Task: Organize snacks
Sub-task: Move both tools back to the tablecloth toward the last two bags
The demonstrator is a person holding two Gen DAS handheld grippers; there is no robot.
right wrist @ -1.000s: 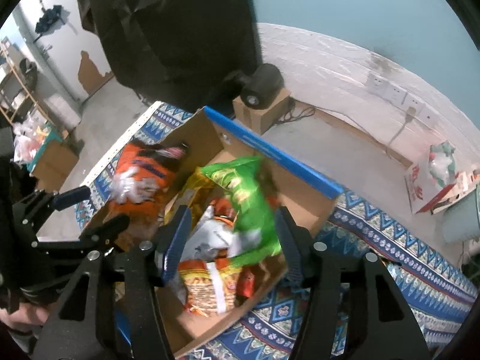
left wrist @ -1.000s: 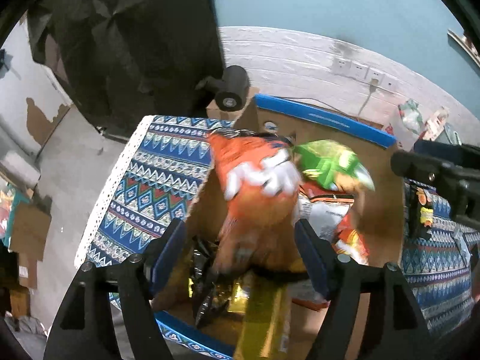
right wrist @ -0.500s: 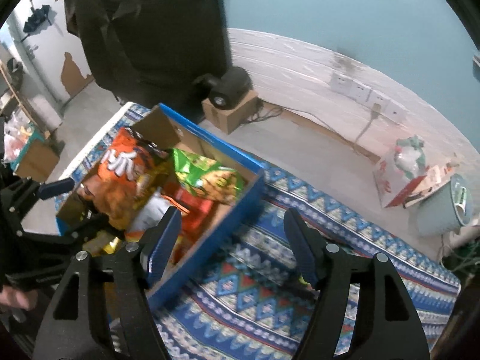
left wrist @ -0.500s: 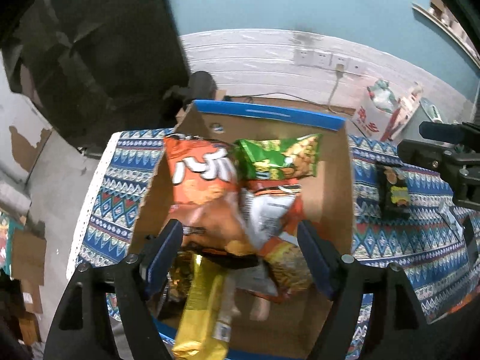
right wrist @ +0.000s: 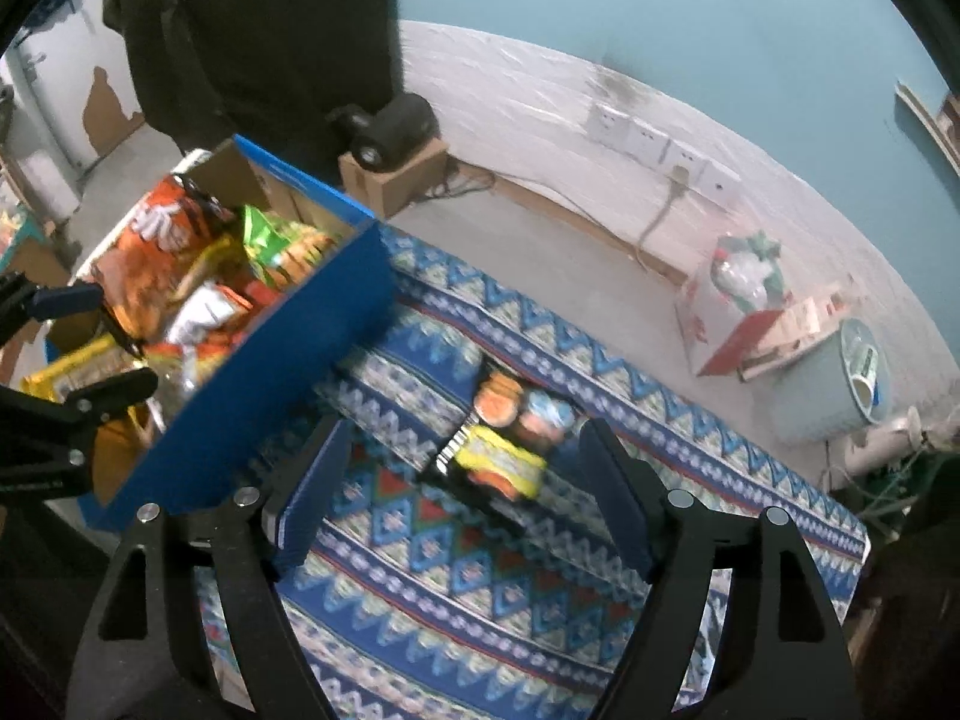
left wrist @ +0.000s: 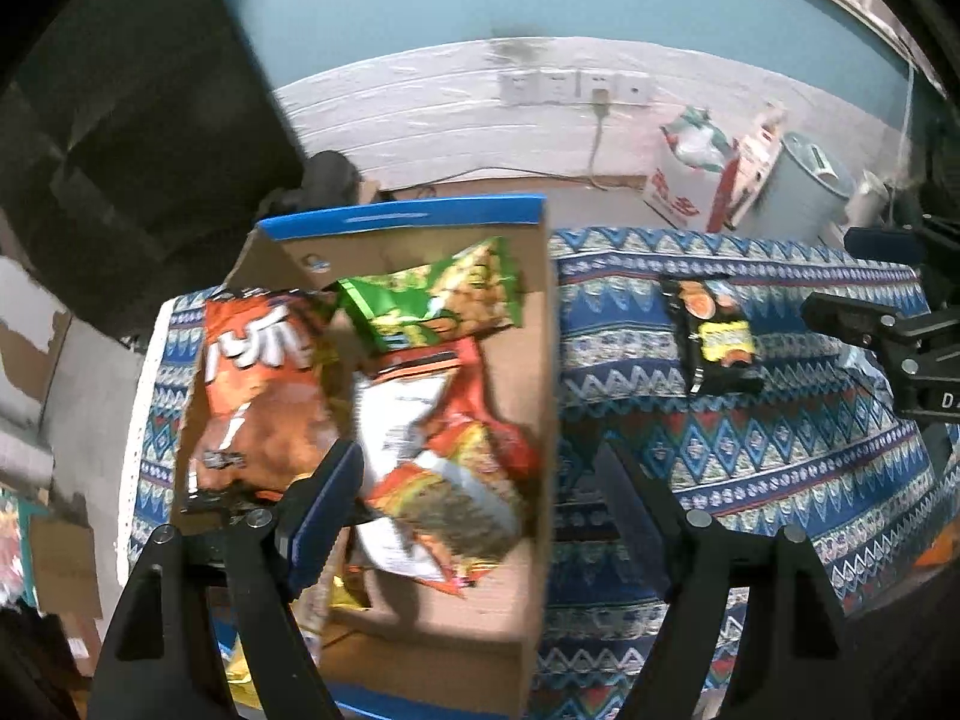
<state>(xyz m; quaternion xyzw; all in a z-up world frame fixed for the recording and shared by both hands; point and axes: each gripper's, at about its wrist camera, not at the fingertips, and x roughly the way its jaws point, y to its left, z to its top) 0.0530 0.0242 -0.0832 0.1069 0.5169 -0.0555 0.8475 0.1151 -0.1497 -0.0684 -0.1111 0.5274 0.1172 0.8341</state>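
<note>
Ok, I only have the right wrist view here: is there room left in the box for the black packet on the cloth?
Observer: Yes. The left wrist view shows bare cardboard floor at the near end of the box, in front of the red-and-white packet.
Operator: And is the left gripper carrying anything? I only see its edge.
Observer: No. The left gripper is open, with nothing between its fingers.
</note>
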